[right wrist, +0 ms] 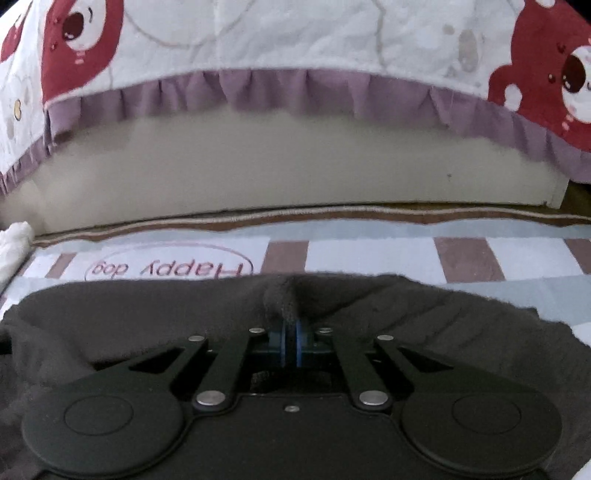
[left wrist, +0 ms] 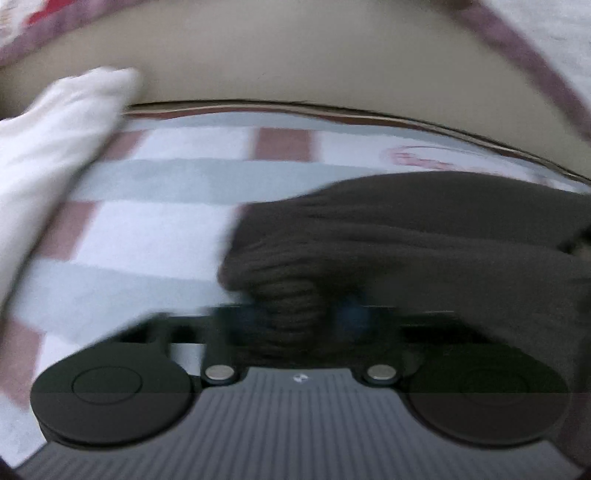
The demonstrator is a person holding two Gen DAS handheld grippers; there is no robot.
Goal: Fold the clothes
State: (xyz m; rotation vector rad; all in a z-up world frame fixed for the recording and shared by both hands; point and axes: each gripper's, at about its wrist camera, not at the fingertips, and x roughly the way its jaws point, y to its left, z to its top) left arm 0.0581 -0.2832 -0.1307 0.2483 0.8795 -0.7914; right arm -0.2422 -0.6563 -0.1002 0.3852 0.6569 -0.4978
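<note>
While the dark brown garment (right wrist: 147, 325) lies spread on the checked mat (right wrist: 369, 254), a small ridge of its cloth stands pinched between the blue pads (right wrist: 275, 341) of the right gripper (right wrist: 286, 328), which are pressed together on it. In the left wrist view the picture is blurred, but the left gripper (left wrist: 295, 314) has its fingers nearly together too, clamped on a bunched fold of the same garment (left wrist: 424, 229), which spreads from the fingers toward the right side. Both grippers point forward and down onto the mat. A white cloth (left wrist: 55, 140) lies at the left side of the mat, near the dark garment but apart from it. Behind the mat's brown border there is a beige panel (right wrist: 258, 166), and above it hangs a quilted cover (right wrist: 295, 33) with red cartoon figures and a purple frill (right wrist: 258, 88). On the mat, the words "Happy dog" (right wrist: 168, 267) in an oval are just beyond the garment's far edge.
</note>
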